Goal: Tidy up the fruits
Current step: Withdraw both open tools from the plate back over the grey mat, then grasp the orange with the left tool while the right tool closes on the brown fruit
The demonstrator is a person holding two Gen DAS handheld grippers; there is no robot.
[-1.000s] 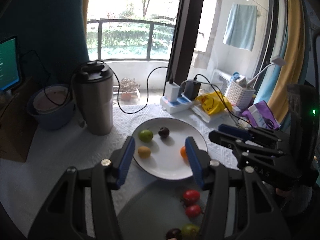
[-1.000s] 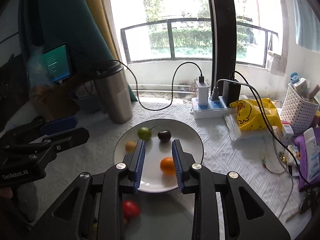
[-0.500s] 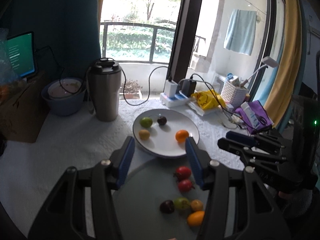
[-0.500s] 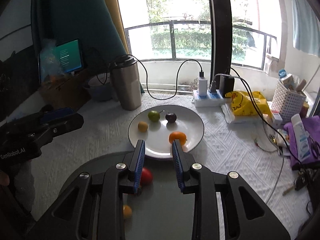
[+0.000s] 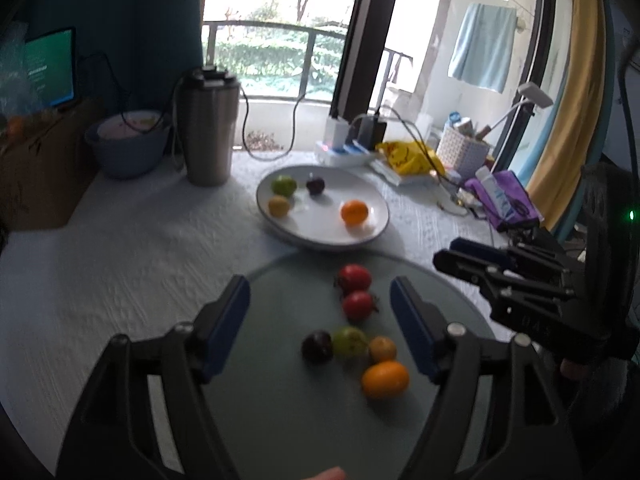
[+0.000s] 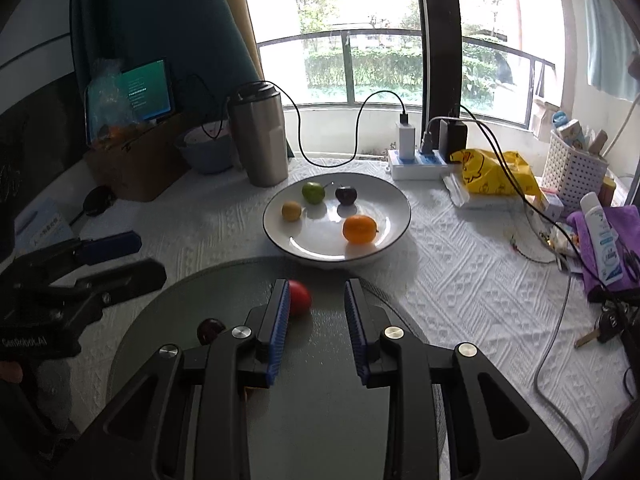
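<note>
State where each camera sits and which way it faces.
Left wrist: on the left gripper, open, looking down over the grey tray towards the window; the right gripper shows at right.
Right wrist: on the right gripper, facing the same way; the left gripper shows at left.
Shared: white plate, steel tumbler.

Surface: table (image 6: pixel 460 280), covered by a white textured cloth.
Near edge: round grey-green tray (image 5: pixel 280 400), laid flat, just beside the plate.
Centre: white plate (image 6: pixel 394 220), dark-rimmed.
Behind the plate, left: steel tumbler (image 6: pixel 260 136), upright; blue bowl (image 5: pixel 128 152) beside it; brown box (image 6: pixel 136 160) further left.
Behind the plate, right: white power strip (image 6: pixel 416 166), chargers plugged in; yellow bag (image 6: pixel 496 172).
Right side: white lattice basket (image 6: pixel 572 168); purple cloth (image 6: pixel 608 248); keys (image 6: pixel 604 326) near the edge.
</note>
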